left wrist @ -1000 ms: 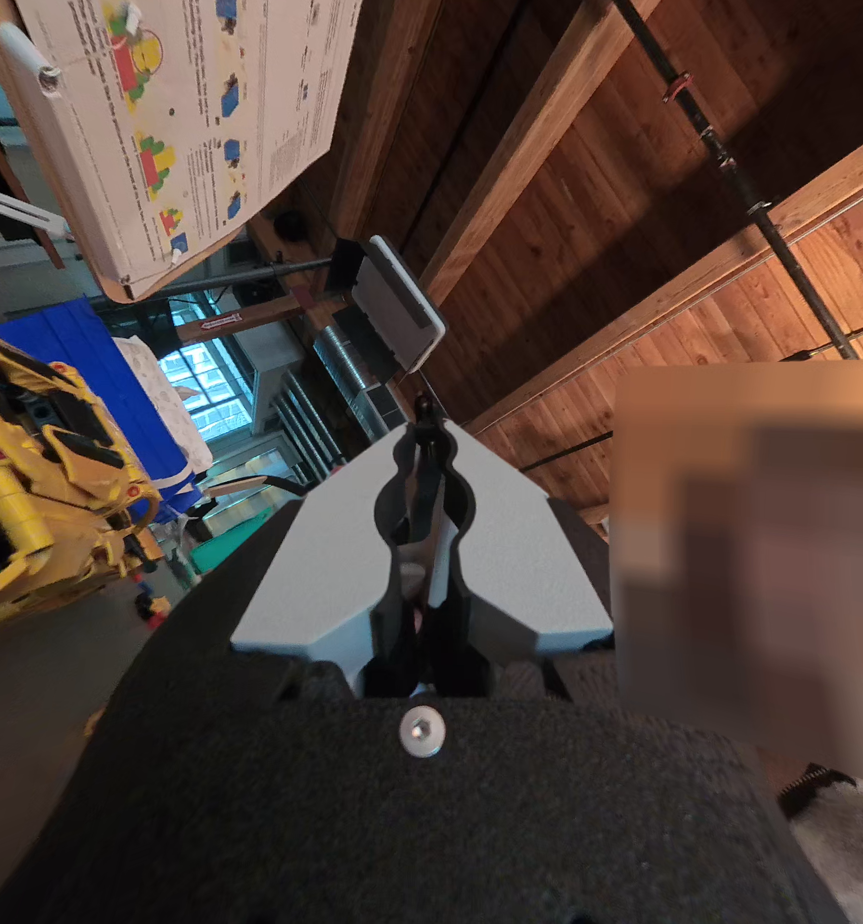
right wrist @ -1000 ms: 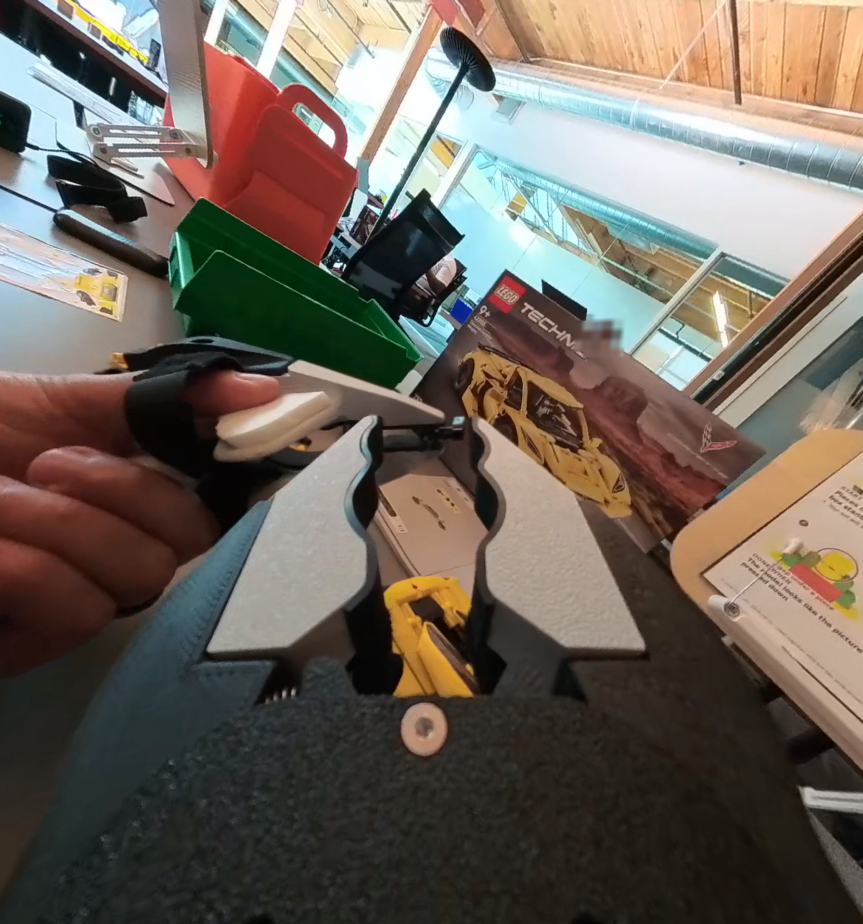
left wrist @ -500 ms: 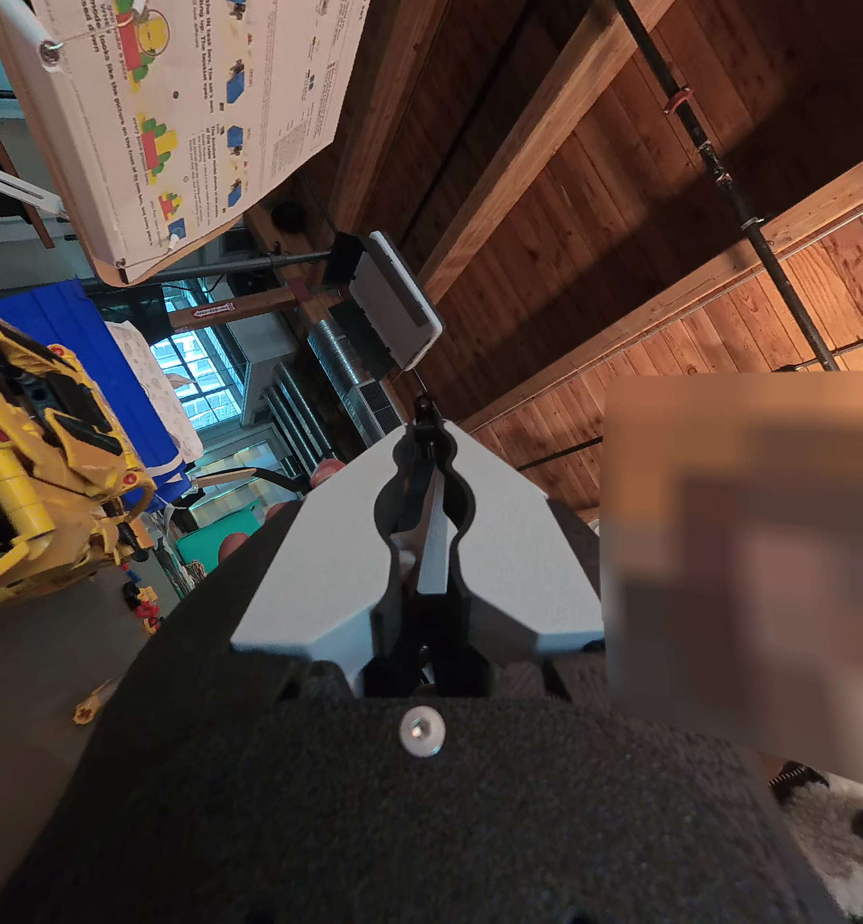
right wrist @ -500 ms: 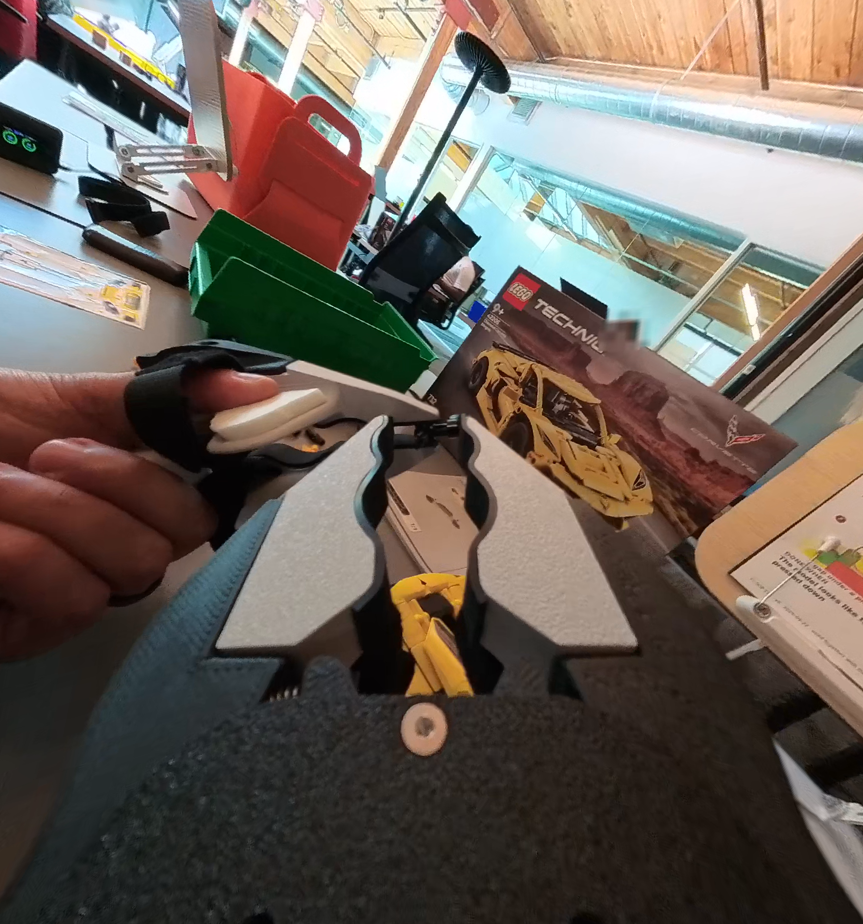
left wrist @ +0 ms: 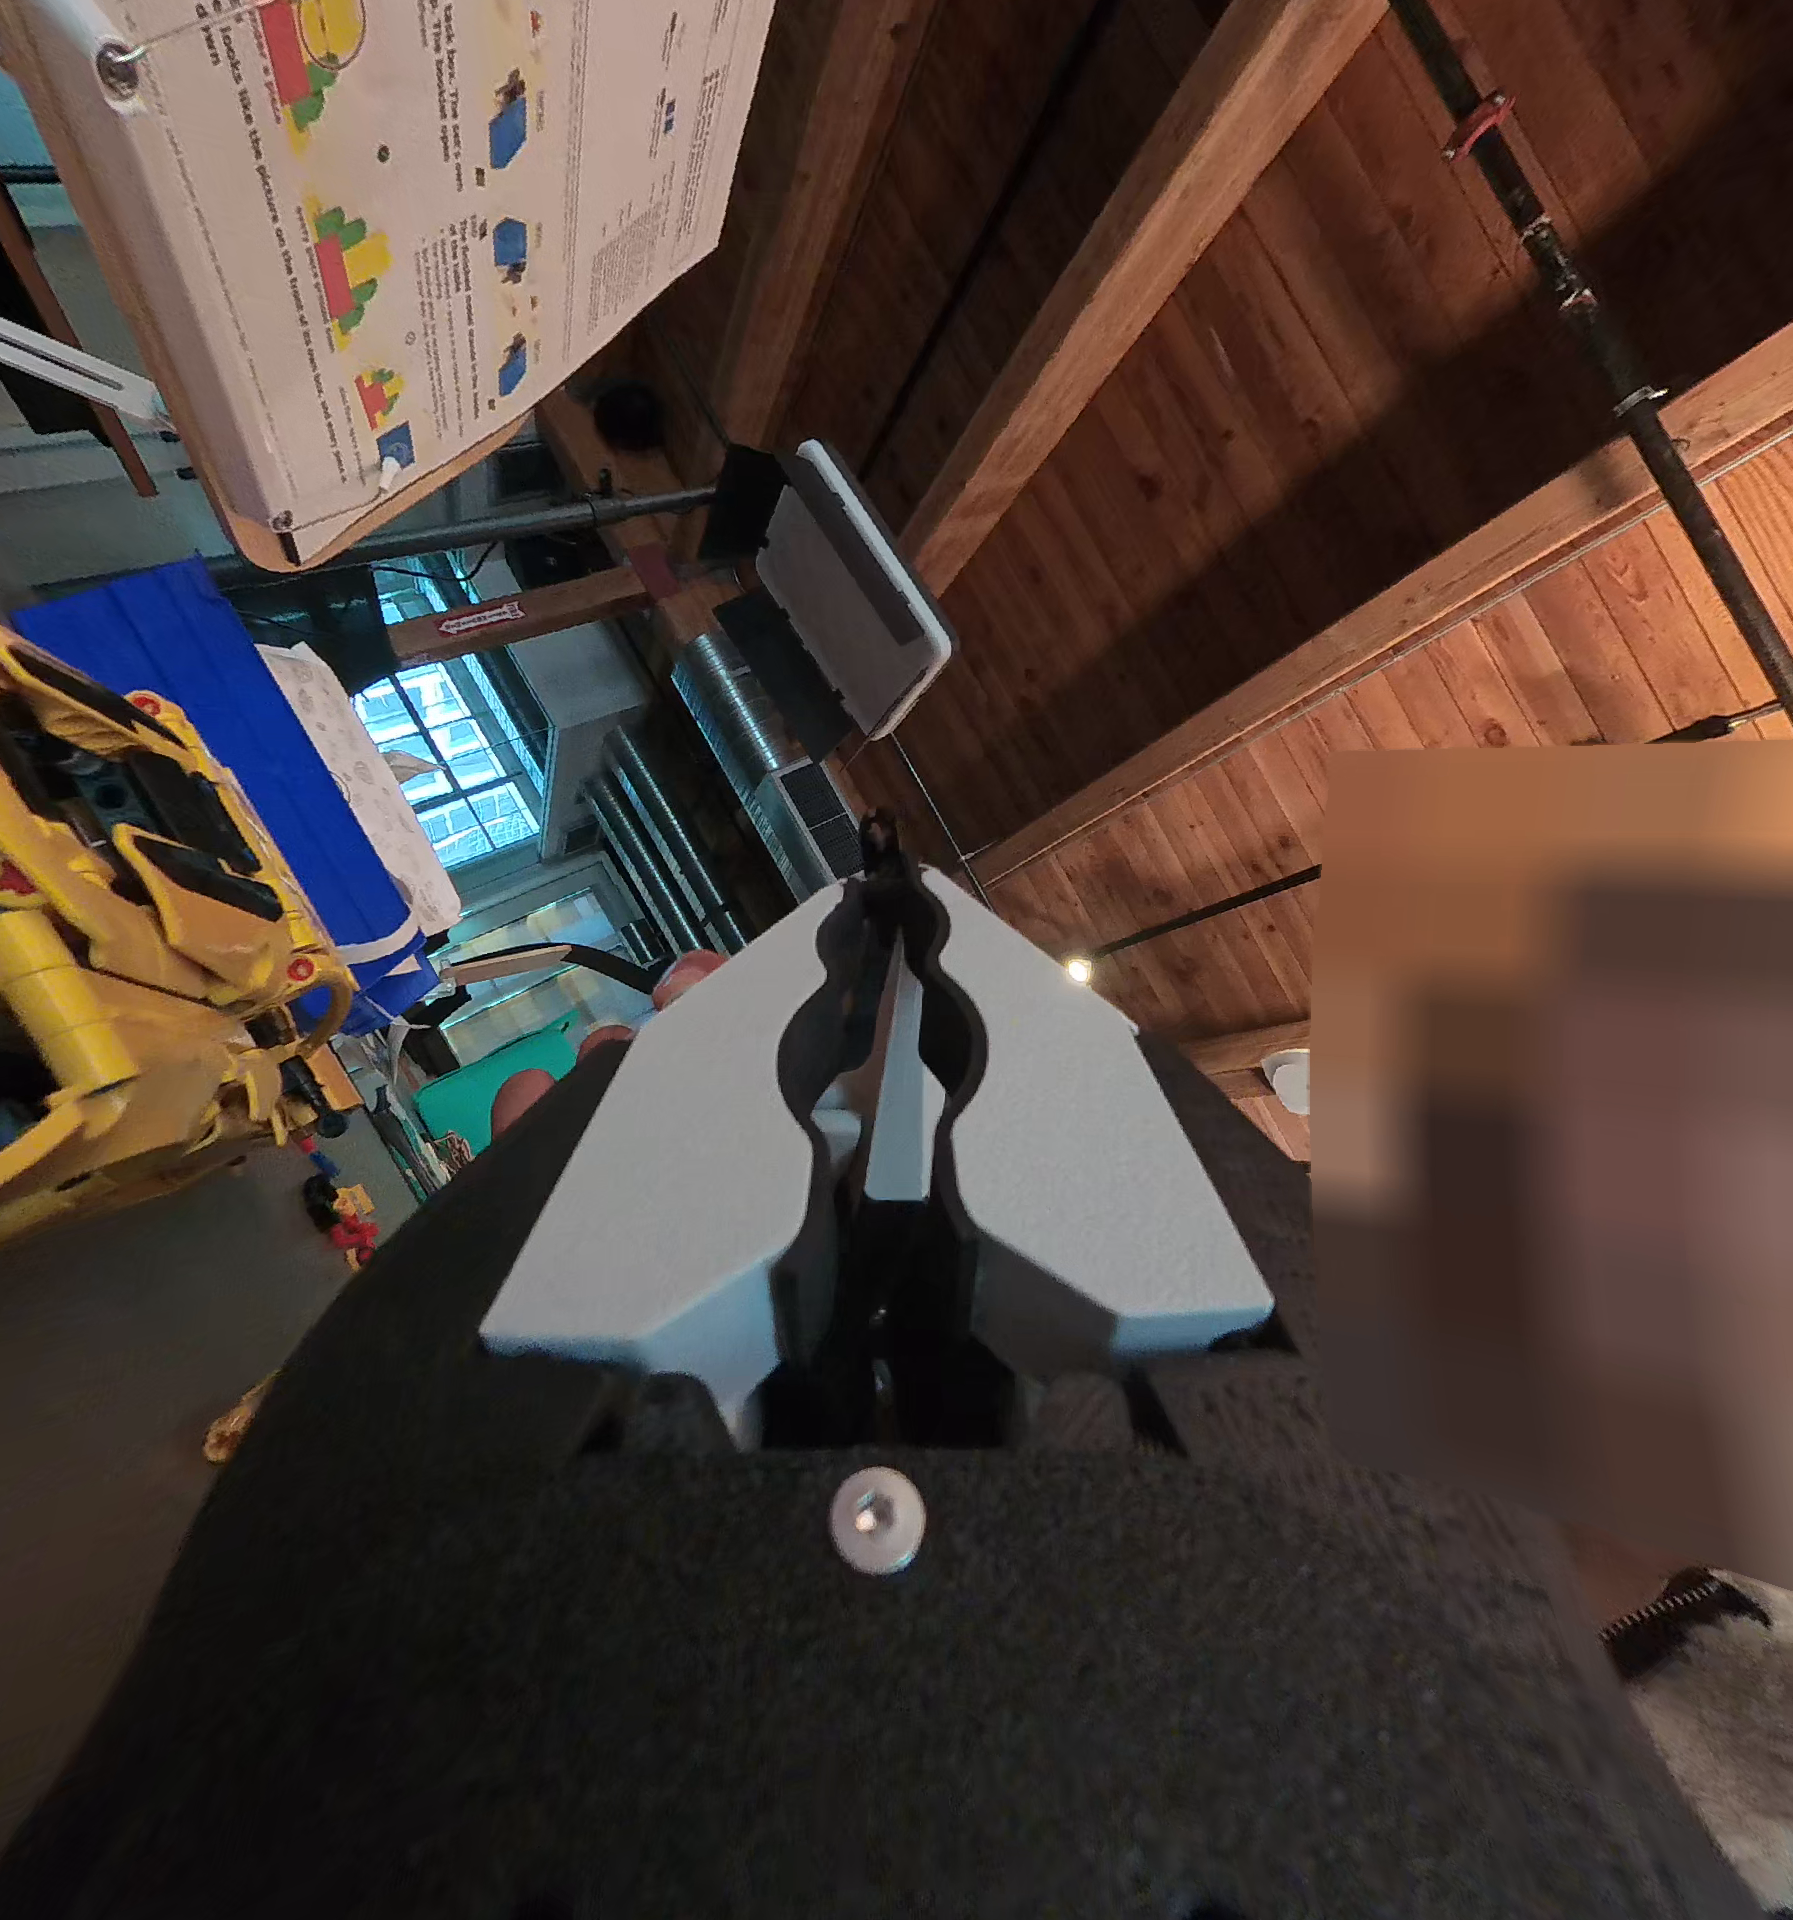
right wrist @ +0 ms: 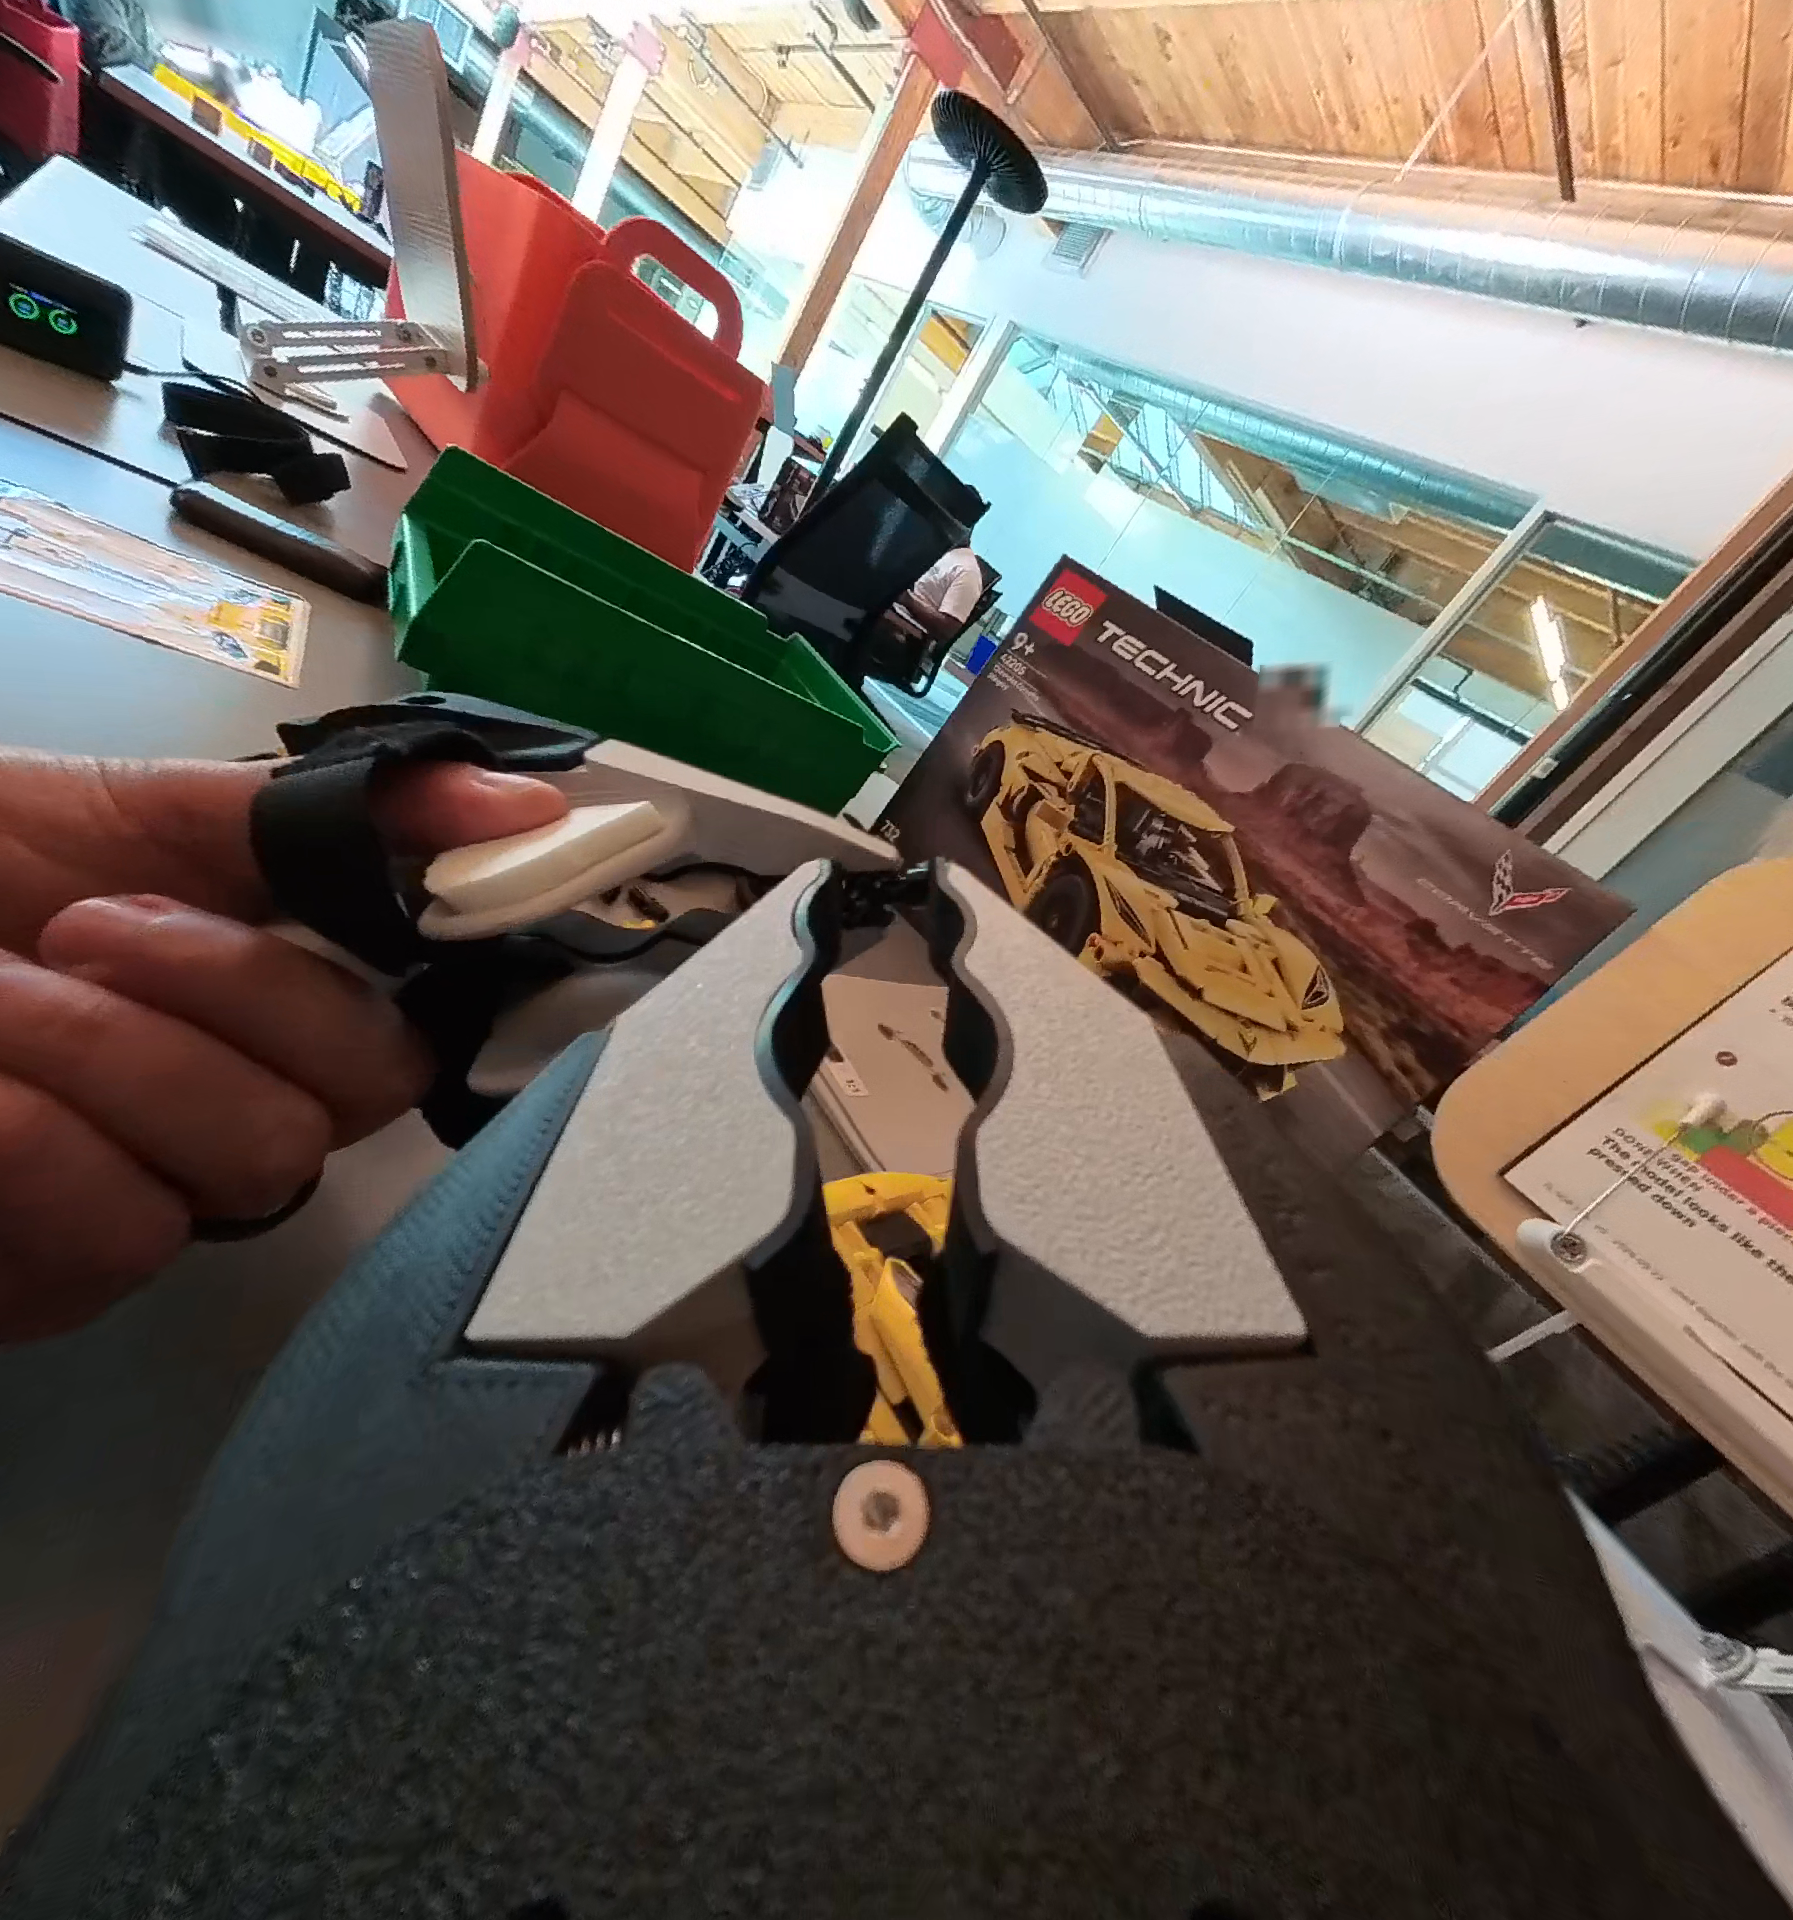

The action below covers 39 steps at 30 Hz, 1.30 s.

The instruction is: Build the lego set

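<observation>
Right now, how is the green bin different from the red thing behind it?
The green bin is low and wide with an open top; the red tote stands much taller. The red tote has cut-out handles on top; the green bin shows none. The green bin sits nearer the camera, with the red tote behind it. Both are plain-coloured containers on the grey table.

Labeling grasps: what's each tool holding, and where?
Left tool: small black piece, pinched at its tips. Right tool: tips flank the same piece; grip unclear.
</observation>
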{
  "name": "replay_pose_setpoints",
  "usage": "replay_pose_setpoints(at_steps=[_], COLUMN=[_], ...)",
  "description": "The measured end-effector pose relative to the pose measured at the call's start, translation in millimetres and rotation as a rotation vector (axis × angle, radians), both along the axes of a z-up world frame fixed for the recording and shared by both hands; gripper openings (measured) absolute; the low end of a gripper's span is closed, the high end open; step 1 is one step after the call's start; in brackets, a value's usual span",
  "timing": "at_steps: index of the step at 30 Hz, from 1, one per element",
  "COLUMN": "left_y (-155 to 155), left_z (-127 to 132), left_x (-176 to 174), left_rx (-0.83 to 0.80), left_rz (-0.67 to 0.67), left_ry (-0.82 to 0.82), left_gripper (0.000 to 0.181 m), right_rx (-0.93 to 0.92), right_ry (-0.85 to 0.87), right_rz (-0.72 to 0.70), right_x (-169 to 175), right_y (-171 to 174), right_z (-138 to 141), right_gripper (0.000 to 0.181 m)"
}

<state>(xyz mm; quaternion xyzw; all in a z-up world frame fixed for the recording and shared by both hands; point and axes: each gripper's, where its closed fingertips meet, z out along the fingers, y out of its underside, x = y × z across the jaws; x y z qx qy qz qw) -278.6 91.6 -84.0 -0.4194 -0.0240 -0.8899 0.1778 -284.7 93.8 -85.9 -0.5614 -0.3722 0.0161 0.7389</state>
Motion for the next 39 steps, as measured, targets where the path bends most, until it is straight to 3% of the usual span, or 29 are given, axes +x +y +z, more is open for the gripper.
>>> replay_pose_setpoints(at_steps=[8,12,15,18,26,39], left_y=[0,6,8,5,1,-1], left_z=[-2,-9,-9,-7,-4,-5], left_x=[3,3,0,2,3,5], left_rx=[0.034,0.048,0.055,0.087,0.047,-0.001], left_rz=[0.017,0.067,0.087,0.093,0.025,-0.041], left_ry=[0.051,0.121,0.125,0.145,0.067,0.025], left_gripper=[0.007,0.007,0.007,0.007,0.006,0.006], right_rx=[0.005,-0.012,-0.006,-0.008,0.054,0.061], right_ry=[-0.048,-0.091,-0.186,-0.152,-0.088,-0.091], right_rz=[0.029,-0.048,-0.131,-0.124,-0.062,-0.036], right_x=[3,4,8,9,3,5], right_y=[0,5,10,10,-1,-1], right_z=[0,-6,-14,-12,-2,-4], right_gripper=[0.015,0.016,0.025,0.033,0.016,0.015])
